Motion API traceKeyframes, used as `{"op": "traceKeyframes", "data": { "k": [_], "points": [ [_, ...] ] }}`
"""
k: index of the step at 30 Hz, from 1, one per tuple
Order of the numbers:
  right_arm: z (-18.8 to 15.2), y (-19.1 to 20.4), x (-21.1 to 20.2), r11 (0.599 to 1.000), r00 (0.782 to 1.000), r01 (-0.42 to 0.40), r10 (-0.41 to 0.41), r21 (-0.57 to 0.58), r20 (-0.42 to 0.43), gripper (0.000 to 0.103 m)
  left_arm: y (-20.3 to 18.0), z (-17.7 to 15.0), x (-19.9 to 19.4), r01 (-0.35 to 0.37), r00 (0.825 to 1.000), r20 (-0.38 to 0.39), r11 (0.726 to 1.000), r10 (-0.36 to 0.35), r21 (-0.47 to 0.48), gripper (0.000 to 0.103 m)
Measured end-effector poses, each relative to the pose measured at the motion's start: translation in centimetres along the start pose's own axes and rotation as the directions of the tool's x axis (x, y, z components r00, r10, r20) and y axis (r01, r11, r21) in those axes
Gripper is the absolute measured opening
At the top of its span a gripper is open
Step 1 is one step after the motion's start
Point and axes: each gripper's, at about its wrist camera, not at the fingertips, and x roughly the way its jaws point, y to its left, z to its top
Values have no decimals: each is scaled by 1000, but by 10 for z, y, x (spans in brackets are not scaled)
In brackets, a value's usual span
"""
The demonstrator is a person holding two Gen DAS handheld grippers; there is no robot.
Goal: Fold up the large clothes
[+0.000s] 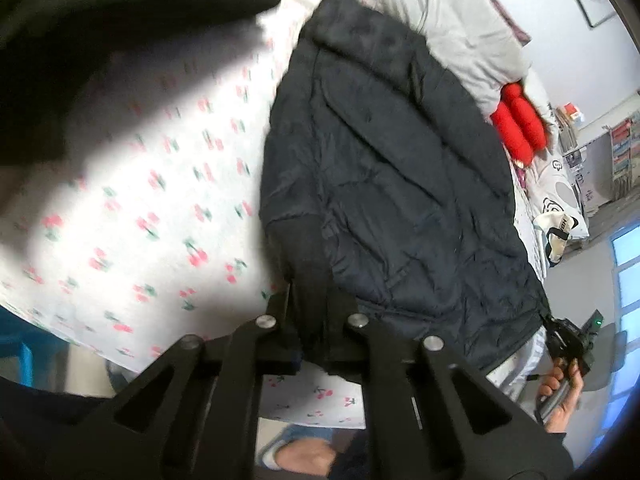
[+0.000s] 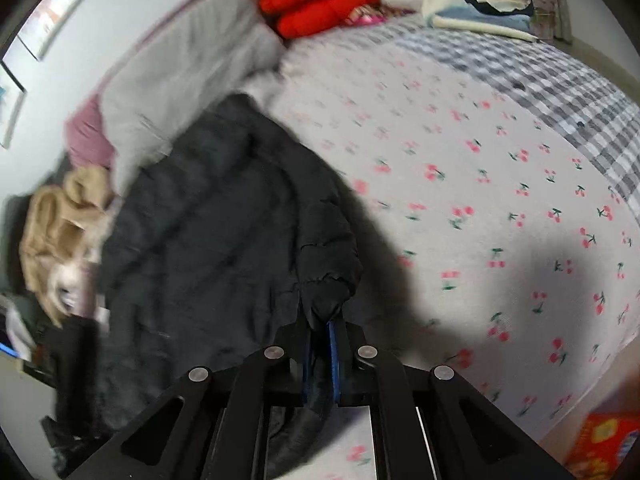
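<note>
We see a dark padded jacket [image 1: 384, 184] lying on a bed, spread over a white sheet printed with small red cherries [image 1: 132, 216]; in the right wrist view the same jacket [image 2: 208, 240] sits toward the left of the bed, with the cherry sheet [image 2: 480, 208] open to its right. The left gripper [image 1: 310, 316] has its jaws closed on a dark edge of the jacket at the near side of the bed. The right gripper [image 2: 320, 340] pinches a bunched, elasticated end of the jacket (it looks like a sleeve cuff) between its blue-lined fingers [image 2: 333, 352]. In the left wrist view we also catch the right gripper [image 1: 576, 340] far off at the jacket's other corner, held in a hand [image 1: 560, 396]. Beyond the jacket lie a grey quilt [image 2: 188, 68], a red puffy garment [image 2: 320, 0], a tan fleece garment [image 2: 60, 236] and a checked cover [image 2: 520, 68].
</note>
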Motion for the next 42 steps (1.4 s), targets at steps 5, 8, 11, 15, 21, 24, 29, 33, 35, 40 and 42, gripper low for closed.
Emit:
{"op": "traceKeyframes", "data": {
  "k": [5,8,11,15,21,24,29,33,35,40,42],
  "points": [
    [-28,-9,-35,974,976,-212,208,84,60,5,4,-8,-43,-11,997,73,999,8,46,6],
    [-58,-18,-59,925,933,-356,345,134,103,5,2,-19,-72,19,995,95,998,-25,62,6],
    [-88,-20,-91,893,901,-428,409,137,147,5,9,-27,-104,86,990,105,996,-90,37,6],
    [-110,-28,-140,889,885,-443,413,117,213,5,14,-36,-162,143,977,154,989,-149,48,6],
    [-107,-20,-224,873,818,-488,446,28,364,5,-4,-31,-215,188,948,242,977,-206,97,6],
    [-87,3,-235,881,807,-470,452,-50,380,5,-15,-12,-213,180,940,275,979,-200,98,6],
    [-44,45,-203,896,816,-434,435,-94,380,5,-24,38,-185,159,942,299,987,-155,13,6],
    [5,58,-153,889,813,-458,429,-23,395,15,-39,101,-140,108,952,295,991,-81,-78,13],
    [35,56,-121,905,833,-418,348,78,430,30,-48,127,-118,93,956,286,993,-69,-70,41],
    [73,38,-70,957,864,-240,133,165,486,72,-46,155,-84,37,944,328,999,-29,-19,75],
    [72,30,-41,975,904,-168,92,149,418,73,-39,157,-56,-22,956,293,1000,16,18,78]
  ]
}}
